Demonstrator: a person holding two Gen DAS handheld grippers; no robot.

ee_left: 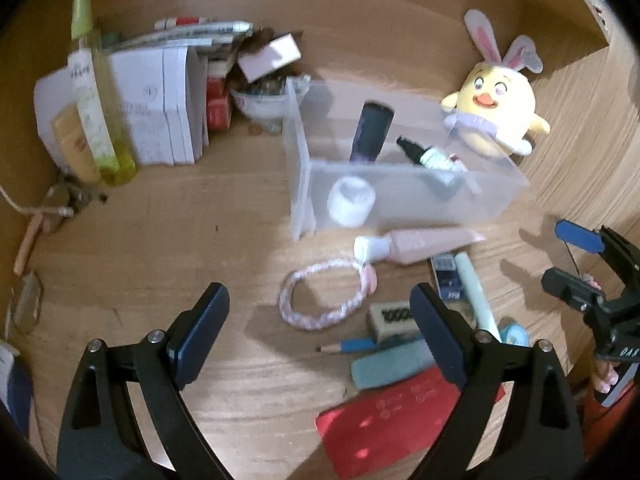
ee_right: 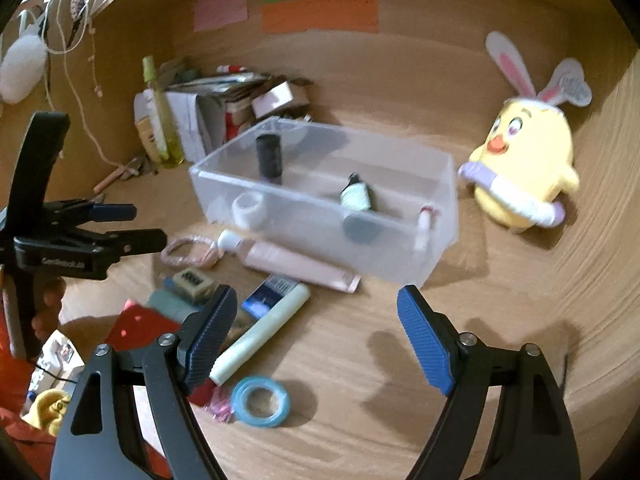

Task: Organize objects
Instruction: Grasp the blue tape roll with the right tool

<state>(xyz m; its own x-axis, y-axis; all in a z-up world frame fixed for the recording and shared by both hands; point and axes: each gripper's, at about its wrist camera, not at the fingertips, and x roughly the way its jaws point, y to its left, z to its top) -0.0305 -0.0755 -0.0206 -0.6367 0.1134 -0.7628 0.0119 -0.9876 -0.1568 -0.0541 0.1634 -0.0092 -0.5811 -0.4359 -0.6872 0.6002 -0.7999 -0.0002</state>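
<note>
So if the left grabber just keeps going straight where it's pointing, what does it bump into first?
Probably the pink braided hair tie, which lies on the desk just ahead of the open left gripper. Beyond it are the pink tube and the clear bin. Depth is hard to judge, so it might pass over it.

1. Left wrist view: looks forward and down between the left tool (ee_left: 320,320) fingers at the worktop (ee_left: 208,208), close above it.
2. Right wrist view: looks forward between the right tool (ee_right: 316,320) fingers, similarly near.
3. Both views share the clear bin (ee_left: 404,184) (ee_right: 324,196) ahead, and each shows the other tool at its edge.
</note>
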